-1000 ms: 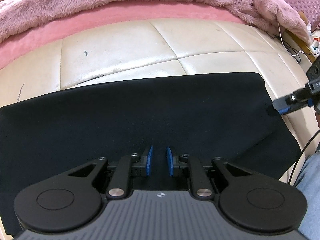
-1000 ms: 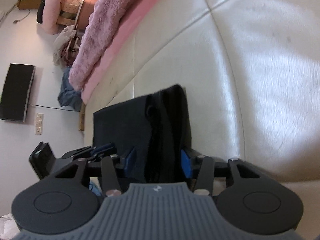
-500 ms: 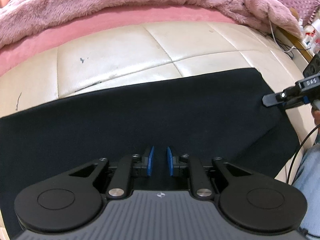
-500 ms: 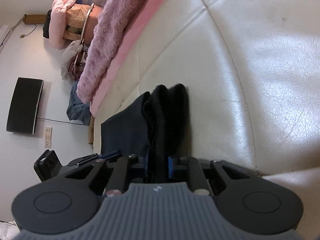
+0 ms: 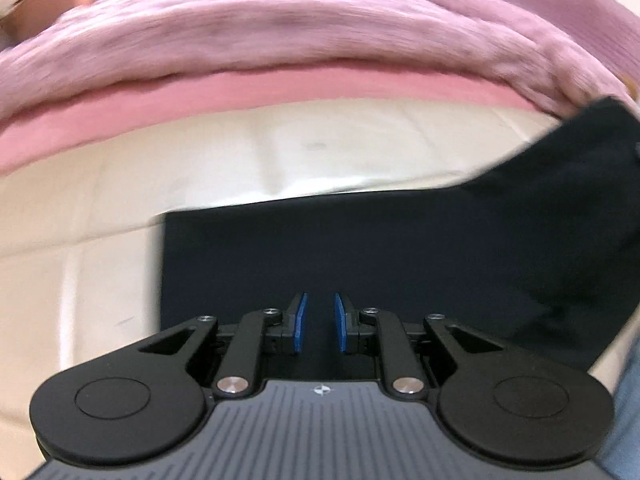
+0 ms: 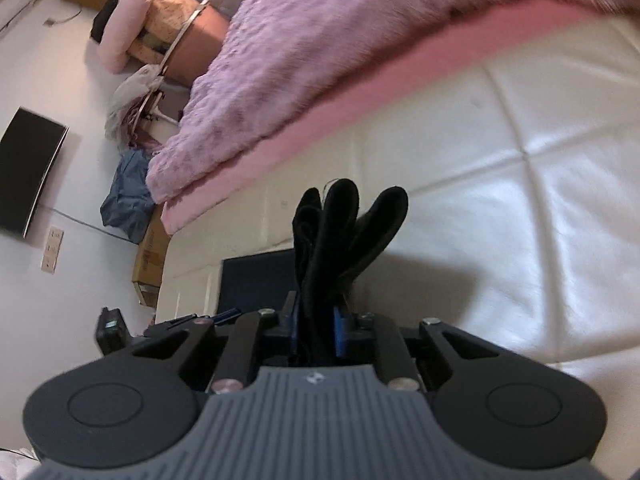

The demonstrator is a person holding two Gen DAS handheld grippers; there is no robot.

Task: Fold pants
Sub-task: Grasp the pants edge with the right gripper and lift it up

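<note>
The dark navy pants (image 5: 360, 248) lie on the cream leather cushion (image 5: 200, 168). Their right end is lifted and rises toward the upper right of the left wrist view. My left gripper (image 5: 319, 324) is low over the near edge of the pants; its blue pads are close together with fabric between them. My right gripper (image 6: 316, 328) is shut on a bunched end of the pants (image 6: 340, 236), held up above the cushion (image 6: 500, 200). The flat part of the pants (image 6: 256, 280) shows below it.
A fluffy pink blanket (image 5: 280, 32) over a pink sheet (image 5: 200, 100) lies along the far side. In the right wrist view a wall monitor (image 6: 28, 168), boxes (image 6: 152, 264) and piled clothes (image 6: 128, 200) stand beyond the bed. A denim-clad leg (image 5: 628, 400) is at the right.
My right gripper has closed on the pants' end and lifted it up and over toward the left. The left gripper has lifted its hold, and the pants' left edge now shows.
</note>
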